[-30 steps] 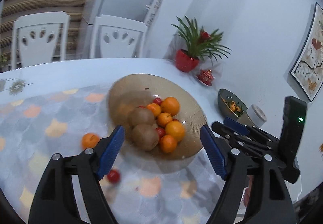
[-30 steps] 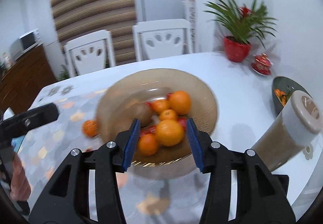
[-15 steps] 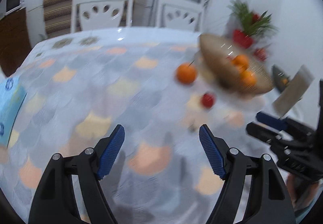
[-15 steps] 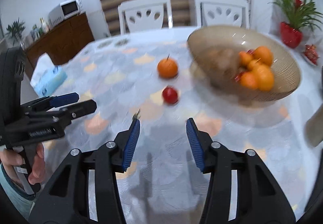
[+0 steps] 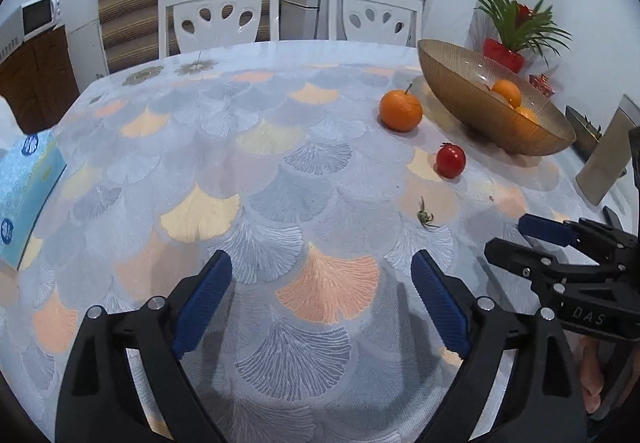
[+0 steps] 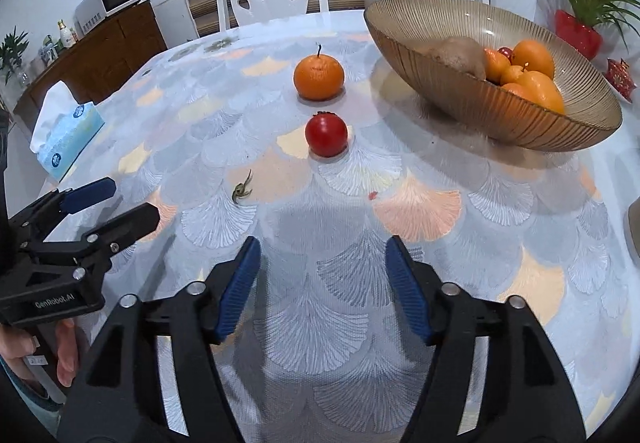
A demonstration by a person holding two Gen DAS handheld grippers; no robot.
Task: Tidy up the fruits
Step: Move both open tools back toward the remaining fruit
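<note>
two fruits loose on the patterned tablecloth (image 6: 420, 211): orange (image 6: 319, 72) just beside the ribbed bowl (image 6: 520, 123), small red fruit (image 6: 326, 134) nearer, apart from both. bowl already loaded with oranges, a brown fruit, bits of red. green calyx scrap (image 6: 241, 190) lying between red fruit and left gripper.

right gripper (image 6: 324, 285) wide open, nothing held, hovering low over bare cloth, red fruit straight ahead. left gripper (image 5: 322, 297) likewise spread wide, empty, well short of the fruit.

likely step: reach for red fruit with the right. best kept centred between the pads, lowered until pads straddle the widest part, closed gently since skin looks smooth and round, prone to rolling. lift clear of the bowl rim, then set down on the near, emptier slope rather than dropping on the pile.

against half a second ago: views sharp instead of smeared; both grippers lower and closer to the table; bowl and loose fruits larger in the right view; right gripper opened wider.
</note>
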